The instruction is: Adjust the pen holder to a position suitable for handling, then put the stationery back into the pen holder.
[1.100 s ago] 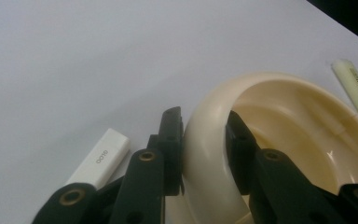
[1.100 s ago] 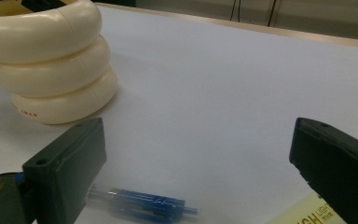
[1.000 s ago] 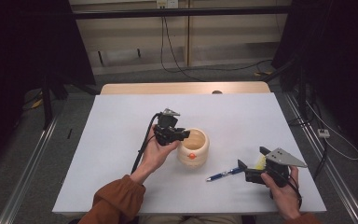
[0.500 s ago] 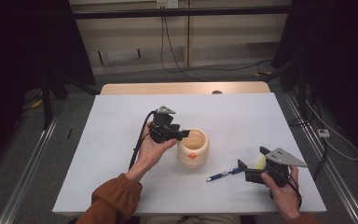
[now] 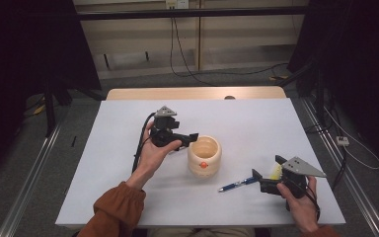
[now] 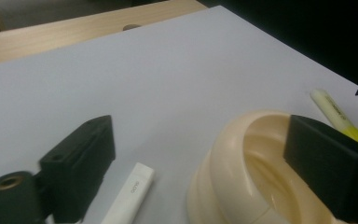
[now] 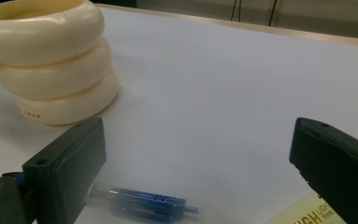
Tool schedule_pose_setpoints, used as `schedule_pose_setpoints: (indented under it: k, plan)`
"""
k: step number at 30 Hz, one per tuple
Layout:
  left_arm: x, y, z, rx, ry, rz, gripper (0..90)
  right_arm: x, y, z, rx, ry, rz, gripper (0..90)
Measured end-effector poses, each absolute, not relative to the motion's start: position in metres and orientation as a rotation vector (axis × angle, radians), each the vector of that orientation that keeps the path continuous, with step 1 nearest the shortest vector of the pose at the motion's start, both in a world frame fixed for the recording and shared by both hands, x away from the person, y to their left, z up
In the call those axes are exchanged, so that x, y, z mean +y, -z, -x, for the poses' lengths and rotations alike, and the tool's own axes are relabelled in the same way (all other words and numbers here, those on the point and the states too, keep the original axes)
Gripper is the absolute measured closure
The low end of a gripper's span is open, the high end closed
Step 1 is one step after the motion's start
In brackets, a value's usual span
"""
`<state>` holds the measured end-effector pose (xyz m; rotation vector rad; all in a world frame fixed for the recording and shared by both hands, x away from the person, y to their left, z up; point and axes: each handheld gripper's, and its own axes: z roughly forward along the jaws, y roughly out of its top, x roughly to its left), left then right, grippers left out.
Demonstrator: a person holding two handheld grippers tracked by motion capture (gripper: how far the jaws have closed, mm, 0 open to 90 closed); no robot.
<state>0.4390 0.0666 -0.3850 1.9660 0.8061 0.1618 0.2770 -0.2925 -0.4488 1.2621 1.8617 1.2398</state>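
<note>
Lifted slightly from the cream holder (image 5: 204, 156) at frame centre: left gripper (image 5: 190, 137), jaws just opened wide and empty over its rim. Lay at lower right: blue pen (image 5: 237, 184), between the open, empty jaws of the right gripper (image 5: 255, 175).

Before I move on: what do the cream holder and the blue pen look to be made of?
The cream holder looks like moulded plastic or glazed ceramic: smooth stacked rings with a soft sheen, thick rounded rim; which one is unclear. The blue pen looks like translucent plastic, since its inner parts show through the barrel in the right gripper view, with a metal-looking tip.
</note>
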Motion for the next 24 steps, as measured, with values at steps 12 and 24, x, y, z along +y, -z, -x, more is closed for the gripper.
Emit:
schedule_pose_setpoints:
  k: [12,24]
  plan:
    - [0.084,0.377,-0.441,0.761,-0.219,-1.976,5.8,-0.292,0.448,-0.277,1.864,-1.247,-1.247,3.4]
    - [0.111,0.372,-0.439,0.748,-0.275,-2.015,9.7,-0.290,0.448,-0.280,1.868,-1.238,-1.251,3.5]
